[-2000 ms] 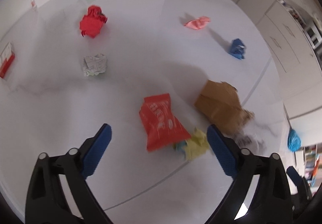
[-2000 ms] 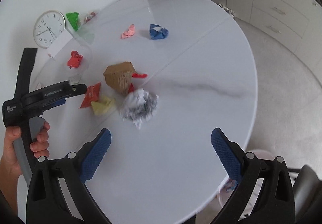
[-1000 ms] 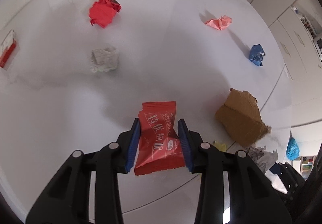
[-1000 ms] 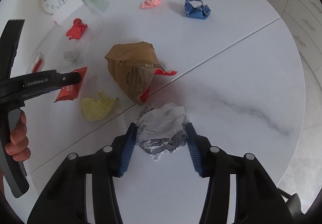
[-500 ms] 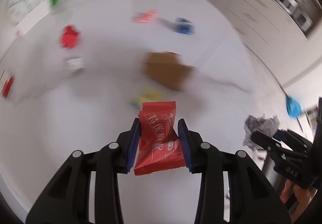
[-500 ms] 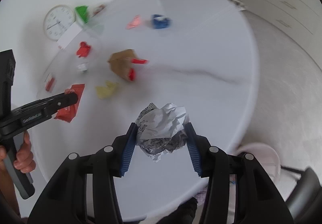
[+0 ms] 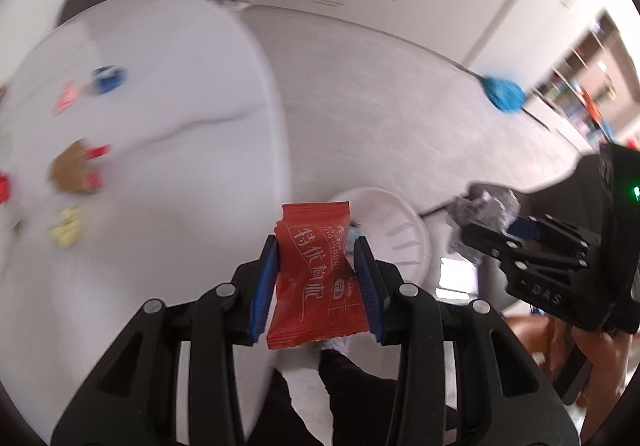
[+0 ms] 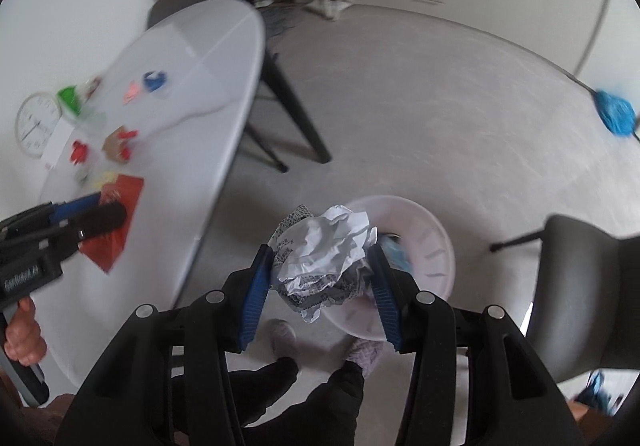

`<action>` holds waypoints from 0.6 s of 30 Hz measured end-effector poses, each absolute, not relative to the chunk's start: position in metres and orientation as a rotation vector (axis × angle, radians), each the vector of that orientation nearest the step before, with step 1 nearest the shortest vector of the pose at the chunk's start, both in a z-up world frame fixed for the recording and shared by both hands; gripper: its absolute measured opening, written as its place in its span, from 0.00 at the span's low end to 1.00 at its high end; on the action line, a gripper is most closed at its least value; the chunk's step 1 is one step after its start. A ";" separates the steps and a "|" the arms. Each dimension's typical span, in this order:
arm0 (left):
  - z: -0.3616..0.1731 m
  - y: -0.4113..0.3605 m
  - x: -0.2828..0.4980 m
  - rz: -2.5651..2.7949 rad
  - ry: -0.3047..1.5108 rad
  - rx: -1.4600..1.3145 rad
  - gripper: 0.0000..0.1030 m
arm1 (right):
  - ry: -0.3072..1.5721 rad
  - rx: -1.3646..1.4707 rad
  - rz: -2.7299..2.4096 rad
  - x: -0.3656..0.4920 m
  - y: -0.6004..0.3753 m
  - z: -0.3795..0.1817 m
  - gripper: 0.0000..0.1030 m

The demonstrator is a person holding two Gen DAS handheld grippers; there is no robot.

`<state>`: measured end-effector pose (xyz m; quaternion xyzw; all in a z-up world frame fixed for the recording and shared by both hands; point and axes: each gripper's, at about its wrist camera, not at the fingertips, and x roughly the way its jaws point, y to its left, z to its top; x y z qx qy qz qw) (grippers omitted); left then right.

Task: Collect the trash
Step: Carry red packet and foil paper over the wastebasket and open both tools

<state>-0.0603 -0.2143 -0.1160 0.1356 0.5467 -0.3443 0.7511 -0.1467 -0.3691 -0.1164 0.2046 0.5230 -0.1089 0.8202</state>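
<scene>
The left claw [image 7: 316, 278] is clamping a red snack packet [image 7: 314, 278] between its blue pads, and the right claw [image 8: 318, 278] is squeezing a crumpled ball of grey-and-white printed paper [image 8: 324, 254]. A second ago both claws were holding these same pieces low over the tabletop [image 7: 160, 93]; now both are swinging out past its rim, so the tabletop is sliding off toward nine o'clock in each wrist view. A white bin [image 8: 424, 246] on the grey floor is coming into view just beyond the pads, at about one o'clock from each load. Judging by that, the pick-up is done and the carry is nearly over; the release into the bin is not yet made.

The packet is standing upright in the grip, flat and glossy, its crimped top edge toward twelve o'clock and white lettering running across its face. It is looking slightly creased where the pads are pressing. The paper ball is bulging above and below the pads, light and springy by the look of it.

Several pieces are waiting on the tabletop, blurred: a brown cardboard lump [image 7: 74, 169], a yellow scrap [image 7: 66, 232], a blue wad [image 7: 106, 79] and a pink scrap [image 7: 66, 99].
</scene>
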 end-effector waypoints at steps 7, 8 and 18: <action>-0.139 -0.283 -0.096 -0.855 1.221 0.401 0.38 | 1.099 0.457 -0.290 -0.179 -0.400 -0.117 0.49; -0.142 -0.289 -0.100 -0.865 1.226 0.408 0.39 | 1.098 0.454 -0.292 -0.181 -0.403 -0.116 0.49; -0.154 -0.326 -0.107 -0.858 1.223 0.460 0.74 | 1.115 0.434 -0.317 -0.195 -0.424 -0.119 0.50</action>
